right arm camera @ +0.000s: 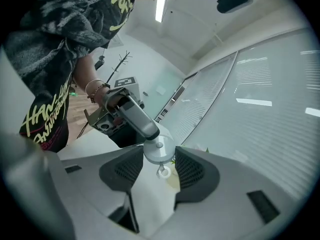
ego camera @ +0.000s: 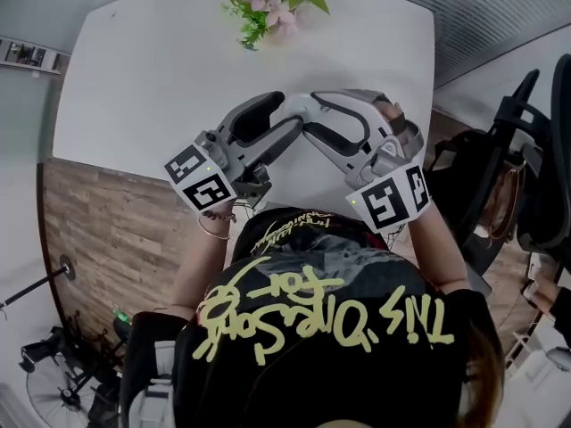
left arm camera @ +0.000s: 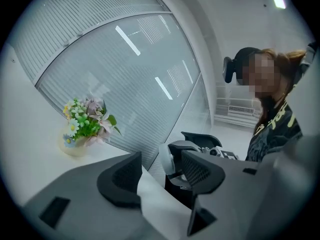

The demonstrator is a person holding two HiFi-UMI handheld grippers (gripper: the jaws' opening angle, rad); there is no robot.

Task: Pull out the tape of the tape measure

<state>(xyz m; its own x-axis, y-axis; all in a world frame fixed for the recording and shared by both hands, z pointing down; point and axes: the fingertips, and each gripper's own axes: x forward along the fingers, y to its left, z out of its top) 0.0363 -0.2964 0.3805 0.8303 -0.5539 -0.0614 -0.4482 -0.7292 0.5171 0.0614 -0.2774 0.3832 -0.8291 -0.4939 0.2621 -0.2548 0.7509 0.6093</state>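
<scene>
Right tongs (right arm camera: 159,170): pinching the tape measure (right arm camera: 160,150), a round white disc seen face-on, its rim against the dark pad on either side.
Tape measure, place: held up in the air in front of the person's chest, above the near edge of the bench (ego camera: 161,78), where the two tools meet tip to tip (in the head view the grey arms cover the disc itself).
Ring tab (right arm camera: 163,172): a small white loop hanging from the disc's lower edge, in the gap between the right pads and touching neither of them.
Left tongs (left arm camera: 162,175): spread. In the left gripper view the disc shows edge-on in the gap, nearer the right-hand pad (left arm camera: 202,171), with open space towards the other pad; no pad is seen pressing on it.
Left tongs, from the right gripper view: one grey finger ends at the disc's upper rim; whether it touches cannot be told.
Marker cubes: one on each tool, close to the hands, the left (ego camera: 201,178) and the right (ego camera: 393,194).
Flowers (ego camera: 272,3): a small pink-and-green bunch at the bench's far edge, well apart from both tools.
Person: black shirt (ego camera: 330,319) with yellow lettering, bracelets on the left wrist.
Floor (ego camera: 107,230): wood planks, showing left of the bench.
</scene>
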